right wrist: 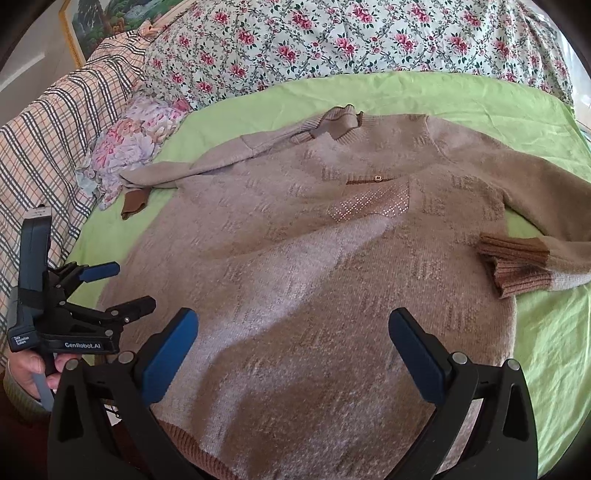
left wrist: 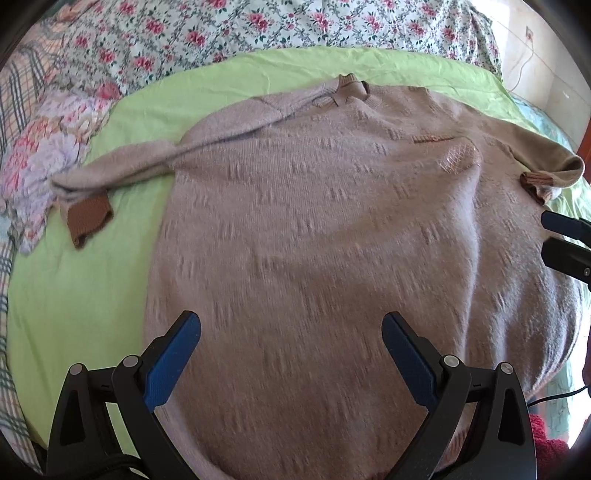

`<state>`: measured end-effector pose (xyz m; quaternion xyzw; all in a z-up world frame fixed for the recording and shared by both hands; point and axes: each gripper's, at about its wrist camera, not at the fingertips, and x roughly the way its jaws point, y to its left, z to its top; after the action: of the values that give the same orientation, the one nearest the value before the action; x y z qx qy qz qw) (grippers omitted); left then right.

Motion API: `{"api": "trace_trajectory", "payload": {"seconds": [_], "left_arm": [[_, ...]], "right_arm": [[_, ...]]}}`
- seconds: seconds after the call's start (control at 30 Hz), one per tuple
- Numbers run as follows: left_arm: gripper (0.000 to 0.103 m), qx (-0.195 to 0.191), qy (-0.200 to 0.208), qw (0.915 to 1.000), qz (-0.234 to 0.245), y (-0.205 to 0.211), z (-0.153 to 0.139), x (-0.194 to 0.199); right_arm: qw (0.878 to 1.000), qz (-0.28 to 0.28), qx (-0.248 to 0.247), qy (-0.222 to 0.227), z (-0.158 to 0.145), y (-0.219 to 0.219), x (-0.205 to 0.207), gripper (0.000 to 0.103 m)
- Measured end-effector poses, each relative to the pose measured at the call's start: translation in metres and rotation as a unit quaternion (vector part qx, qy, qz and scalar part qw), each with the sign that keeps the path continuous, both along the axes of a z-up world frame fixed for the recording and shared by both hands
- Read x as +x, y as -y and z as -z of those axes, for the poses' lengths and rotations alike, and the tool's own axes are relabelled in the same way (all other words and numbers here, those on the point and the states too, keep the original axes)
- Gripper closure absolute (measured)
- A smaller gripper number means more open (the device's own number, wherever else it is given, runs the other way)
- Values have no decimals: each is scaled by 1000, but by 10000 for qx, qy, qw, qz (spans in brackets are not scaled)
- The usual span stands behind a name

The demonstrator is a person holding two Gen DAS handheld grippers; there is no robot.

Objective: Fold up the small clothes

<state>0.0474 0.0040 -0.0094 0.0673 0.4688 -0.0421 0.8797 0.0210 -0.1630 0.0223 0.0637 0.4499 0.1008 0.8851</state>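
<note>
Hovering over the bed, I held my left gripper (left wrist: 291, 325) with its jaws spread wide and nothing between them, the blue pads hanging above the lower middle of the beige knitted sweater (left wrist: 332, 229). My right gripper (right wrist: 293, 321) was parted just as wide and gripped nothing either, poised over the sweater's lower body in the right wrist view. The sweater lay spread face up across the lime-green sheet (left wrist: 74, 295), filling the centre of both frames, its collar (right wrist: 347, 123) toward the top. One sleeve trailed off to the upper left, ending in a brown ribbed cuff (left wrist: 88, 218) on the green sheet; the other sleeve bent back at the right of the frame, its ribbed cuff (right wrist: 513, 262) resting on the sweater's edge. A chest pocket with a small gold button (right wrist: 377, 179) and a patch of sparkling studs sat right of centre. Behind the sheet ran a floral quilt (right wrist: 332, 40), a plaid cloth (right wrist: 44, 155) filled the left side, and a small flowered garment (right wrist: 125, 144) lay bunched just beside the left sleeve. A framed picture (right wrist: 99, 22) showed at the upper left.
</note>
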Motion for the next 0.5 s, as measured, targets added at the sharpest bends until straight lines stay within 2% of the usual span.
{"api": "trace_trajectory", "payload": {"seconds": [0.1,0.2,0.37,0.5], "left_arm": [[4,137,85,9998,89,-1,-6,18],[4,456,17,9988,204,1,-11,43],[4,1010,279,9928,586,9,-19,86],[4,1192,534,9877,864,15,-23,120]], "right_arm": [[10000,-17,23,53,-3,7,10,1],[10000,-40,-55,65,-5,13,21,1],[9998,-84,-138,98,-13,30,52,1],[9994,-82,-290,164,-25,49,88,1]]}}
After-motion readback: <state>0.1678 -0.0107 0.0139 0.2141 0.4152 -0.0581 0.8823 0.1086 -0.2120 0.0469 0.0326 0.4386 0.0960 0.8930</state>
